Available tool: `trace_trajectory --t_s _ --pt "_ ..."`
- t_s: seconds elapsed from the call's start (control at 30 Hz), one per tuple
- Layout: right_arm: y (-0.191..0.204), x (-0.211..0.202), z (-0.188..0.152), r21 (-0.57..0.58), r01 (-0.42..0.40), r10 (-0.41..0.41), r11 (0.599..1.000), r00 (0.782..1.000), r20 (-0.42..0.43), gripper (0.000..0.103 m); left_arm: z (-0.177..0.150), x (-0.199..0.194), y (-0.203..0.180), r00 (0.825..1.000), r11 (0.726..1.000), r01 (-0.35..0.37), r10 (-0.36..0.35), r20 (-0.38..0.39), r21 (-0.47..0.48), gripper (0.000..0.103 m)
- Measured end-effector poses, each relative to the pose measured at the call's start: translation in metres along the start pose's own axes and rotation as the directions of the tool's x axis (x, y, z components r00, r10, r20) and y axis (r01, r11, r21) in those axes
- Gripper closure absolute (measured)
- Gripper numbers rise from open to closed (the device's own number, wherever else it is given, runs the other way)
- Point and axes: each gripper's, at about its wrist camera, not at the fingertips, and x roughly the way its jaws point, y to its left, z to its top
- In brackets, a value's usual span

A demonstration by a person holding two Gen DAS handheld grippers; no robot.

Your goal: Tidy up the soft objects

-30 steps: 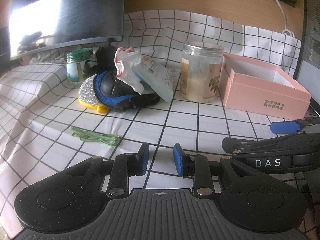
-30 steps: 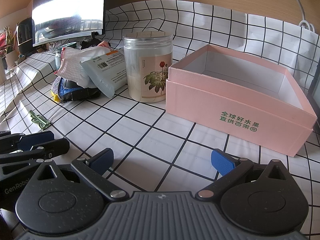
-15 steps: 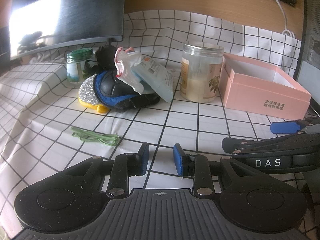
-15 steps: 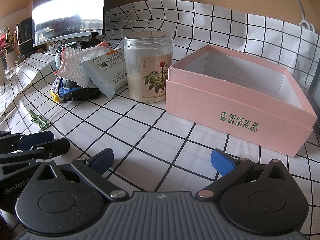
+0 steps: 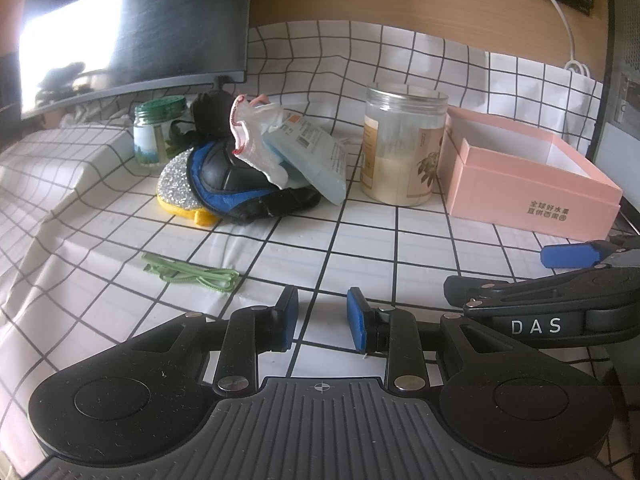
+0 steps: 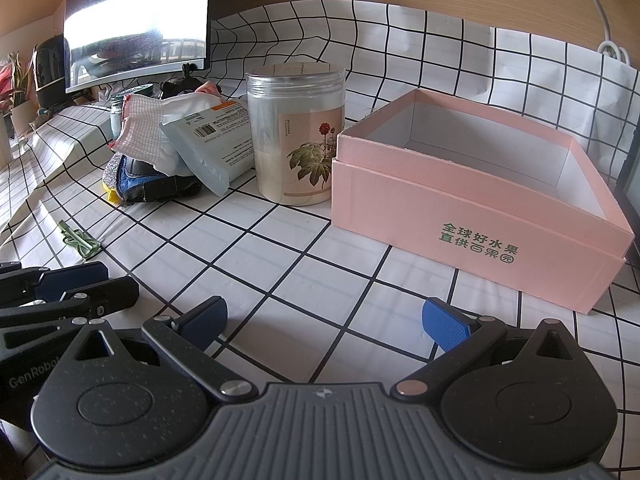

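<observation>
Left tool [image 5: 322, 318] sat w/ a narrow gap, gripping nothing; right tool [image 6: 324, 320] gaped wide, empty, both low at bench near edge. Soft pile [image 5: 256, 168] lay toward far-left, pink box [image 6: 472, 184] open at right edge, prob. the destination.

Left tongs [image 5: 322, 318]: low over the bench, pointing forward; blue pads facing each other with a narrow gap, nothing between them.
Left tongs from the right wrist view [image 6: 60, 292]: at the lower left edge, seen side-on, level.
Right tongs [image 6: 324, 318]: low over the bench, jaws spread wide, nothing held.
Right tongs from the left wrist view [image 5: 560, 280]: at the right edge, just beside the left tongs, apart from them.
</observation>
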Motion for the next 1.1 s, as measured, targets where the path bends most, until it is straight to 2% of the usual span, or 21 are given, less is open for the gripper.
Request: trace_trajectory --t_s 1.0,1.1 --pt "0.0003 0.0000 -0.0016 0.002 -0.002 0.002 1.000 1.000 0.001 0.000 0.0000 -0.0019 0.0000 1.000 1.000 -0.002 0.002 0.002 0.002 0.072" --pt "-0.0013 0.0003 0.0006 -0.012 -0.020 0.020 1.000 1.000 -0.023 0.000 0.0002 -0.0028 0.0013 1.000 1.000 0.010 -0.010 0.003 -0.011 0.073"
